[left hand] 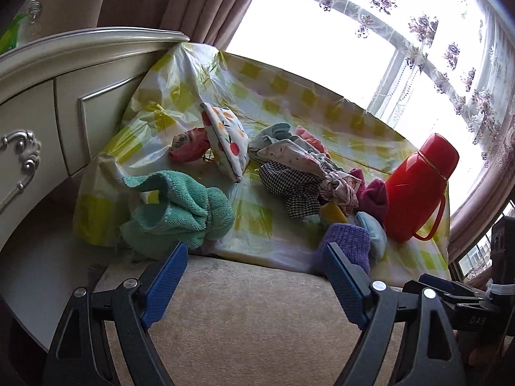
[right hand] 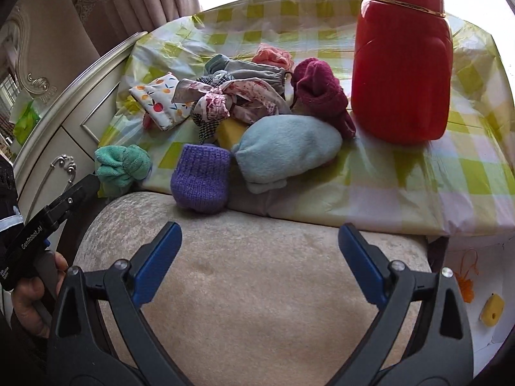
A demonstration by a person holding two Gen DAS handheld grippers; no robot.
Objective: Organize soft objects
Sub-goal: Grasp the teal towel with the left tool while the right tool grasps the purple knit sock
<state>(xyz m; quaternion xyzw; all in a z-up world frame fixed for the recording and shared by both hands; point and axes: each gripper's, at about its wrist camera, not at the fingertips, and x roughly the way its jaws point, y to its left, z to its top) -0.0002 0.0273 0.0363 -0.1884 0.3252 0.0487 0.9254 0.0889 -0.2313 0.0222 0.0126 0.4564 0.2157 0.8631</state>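
Both claws hang released and empty over a beige cushion (right hand: 257,276): the left gripper (left hand: 254,259) and the right gripper (right hand: 259,236) each stand with jaws wide apart, touching nothing. Taking the red flask (right hand: 400,64) as landmark, the pile of soft things lies to its left on the checked plastic sheet (right hand: 402,186): a maroon knit piece (right hand: 317,88) just beside the flask, a pale blue plush (right hand: 286,151) below that, then a purple knit piece (right hand: 201,178) at the sheet's near edge, and a green towel (right hand: 122,164) farthest away. Only the right wrist view shows the hand (right hand: 32,292) holding the left gripper; only the left wrist view shows the flowered curtain (left hand: 428,32) above the flask.
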